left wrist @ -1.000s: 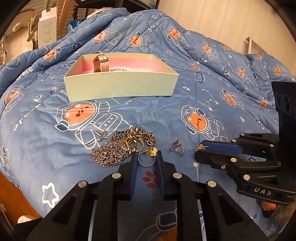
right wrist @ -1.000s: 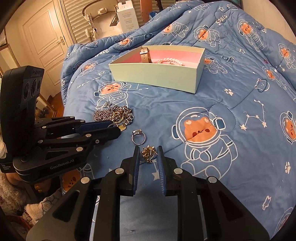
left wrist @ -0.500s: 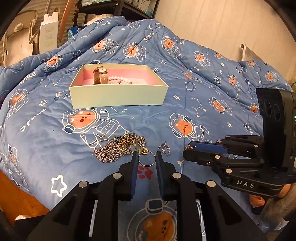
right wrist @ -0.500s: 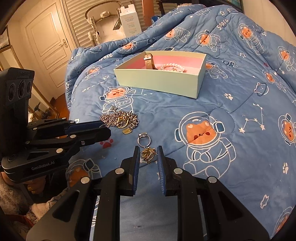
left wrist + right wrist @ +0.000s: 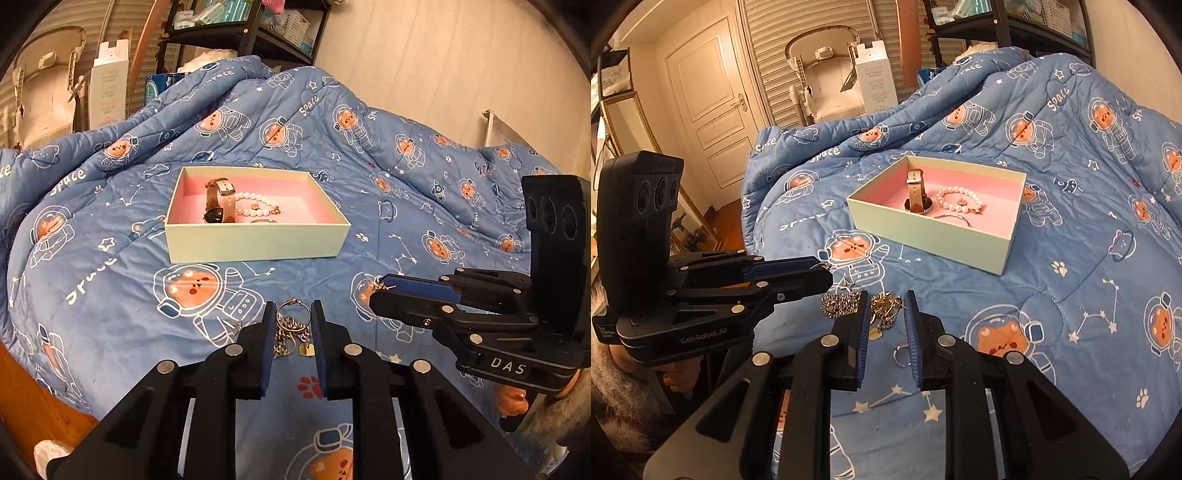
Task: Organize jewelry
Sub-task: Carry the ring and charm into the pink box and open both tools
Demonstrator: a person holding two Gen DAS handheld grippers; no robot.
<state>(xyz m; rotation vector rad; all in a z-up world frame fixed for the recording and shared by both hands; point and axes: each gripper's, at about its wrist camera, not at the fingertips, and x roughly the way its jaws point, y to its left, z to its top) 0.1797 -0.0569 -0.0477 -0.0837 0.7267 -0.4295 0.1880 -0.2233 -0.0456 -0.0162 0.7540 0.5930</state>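
Note:
A pale green box (image 5: 258,243) with pink lining sits on the blue quilt and holds a brown-strap watch (image 5: 221,199), a pearl bracelet (image 5: 255,206) and a thin bangle. My left gripper (image 5: 293,310) is shut on a silver ring (image 5: 291,302), held above the quilt in front of the box. My right gripper (image 5: 886,299) is shut on a small spiky gold ornament (image 5: 884,304); it is also seen from the side (image 5: 380,291). Below the grippers a tangle of silver and gold chains (image 5: 838,304) lies on the quilt.
A second silver ring (image 5: 901,356) and a small star pendant (image 5: 845,283) lie loose on the quilt near the chains. The bed's left edge drops to a wooden floor (image 5: 33,410). A white carton (image 5: 875,85), shelves and a door stand behind the bed.
Both grippers have risen from the quilt, each keeping its piece between the fingers. The chain pile now lies lower in both views, and the box is seen more from above.

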